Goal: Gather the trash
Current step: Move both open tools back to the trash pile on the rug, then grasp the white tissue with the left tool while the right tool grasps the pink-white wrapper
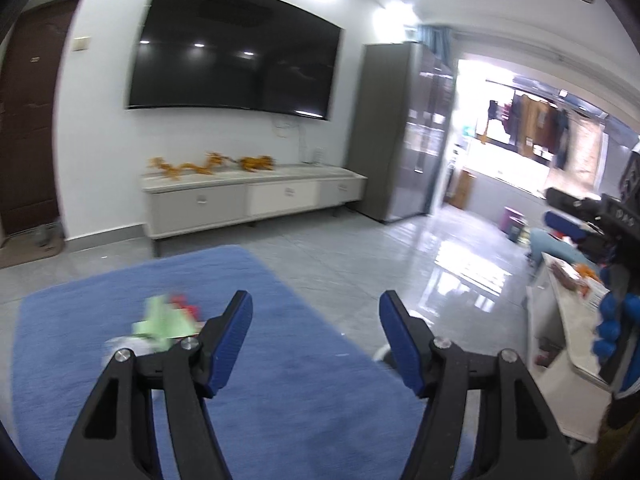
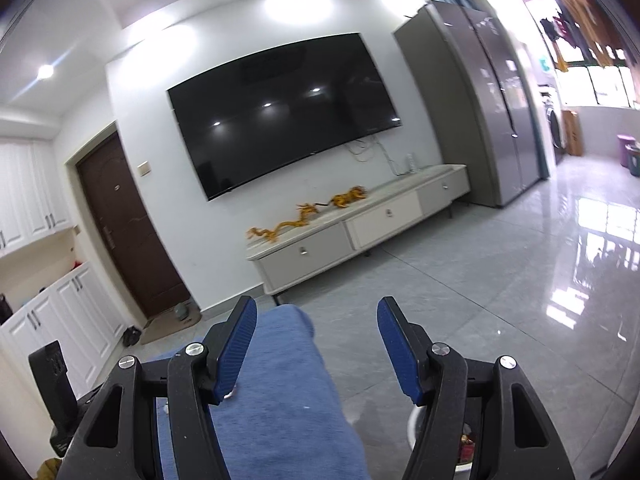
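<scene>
In the left wrist view a small heap of trash (image 1: 168,320), green paper with a red scrap and something white, lies blurred on the blue rug (image 1: 280,380), just left of my left finger. My left gripper (image 1: 316,300) is open over the rug with nothing between its pads. My right gripper (image 2: 316,304) is also open and holds nothing, pointing over the rug's far end (image 2: 280,360) toward the TV wall. Part of the right gripper (image 1: 568,220) also shows at the right edge of the left view. A white round rim (image 2: 416,416) with something red inside shows under its right finger.
A wall TV (image 1: 236,56) hangs above a long low white cabinet (image 1: 256,196) with orange ornaments. A tall grey cupboard (image 1: 392,132) stands to its right. Glossy grey floor tiles (image 1: 400,264) lead to a bright balcony. A white low table (image 1: 560,320) with packets stands at the right.
</scene>
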`<action>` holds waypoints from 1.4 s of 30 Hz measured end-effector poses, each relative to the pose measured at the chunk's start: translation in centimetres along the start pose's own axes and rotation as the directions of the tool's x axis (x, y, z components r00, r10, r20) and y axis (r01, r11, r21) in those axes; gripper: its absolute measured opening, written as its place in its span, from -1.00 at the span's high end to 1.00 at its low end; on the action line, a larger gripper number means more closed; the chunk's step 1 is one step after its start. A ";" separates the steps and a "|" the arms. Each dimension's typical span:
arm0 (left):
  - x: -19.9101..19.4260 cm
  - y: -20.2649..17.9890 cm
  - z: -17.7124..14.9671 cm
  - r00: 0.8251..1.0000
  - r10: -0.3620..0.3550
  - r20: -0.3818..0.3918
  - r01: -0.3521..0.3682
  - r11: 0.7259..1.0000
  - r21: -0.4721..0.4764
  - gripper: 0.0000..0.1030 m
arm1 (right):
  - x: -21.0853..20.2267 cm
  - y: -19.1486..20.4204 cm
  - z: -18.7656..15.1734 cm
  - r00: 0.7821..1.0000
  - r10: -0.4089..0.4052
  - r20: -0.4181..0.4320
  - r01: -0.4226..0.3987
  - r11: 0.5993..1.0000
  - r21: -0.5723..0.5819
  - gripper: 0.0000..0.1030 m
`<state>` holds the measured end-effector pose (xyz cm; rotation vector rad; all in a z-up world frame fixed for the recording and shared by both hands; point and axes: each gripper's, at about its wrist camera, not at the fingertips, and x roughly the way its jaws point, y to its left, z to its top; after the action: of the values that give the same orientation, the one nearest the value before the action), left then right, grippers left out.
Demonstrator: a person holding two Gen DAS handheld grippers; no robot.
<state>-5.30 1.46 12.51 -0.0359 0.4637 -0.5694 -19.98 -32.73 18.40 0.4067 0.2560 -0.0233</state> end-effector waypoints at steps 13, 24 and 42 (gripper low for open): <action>-3.6 15.9 -5.1 0.974 0.223 -0.045 -0.228 0.962 -0.147 -0.07 | 8.3 7.8 -3.2 0.982 0.105 -0.155 -0.120 0.989 -0.085 -0.19; 4.6 15.7 -9.2 0.971 0.116 -0.209 -0.142 0.984 -0.112 0.09 | 18.9 11.5 -9.0 0.911 0.153 -0.383 -0.209 0.972 -0.107 -0.16; 12.9 17.6 -11.8 0.929 0.097 -0.358 -0.152 0.980 -0.127 0.61 | 33.4 15.0 -19.4 0.722 0.197 -0.663 -0.338 0.937 -0.090 0.11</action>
<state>8.20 10.57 -6.19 -0.0512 0.8526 -0.4132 8.80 -10.36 -1.36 0.2263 0.8823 0.4441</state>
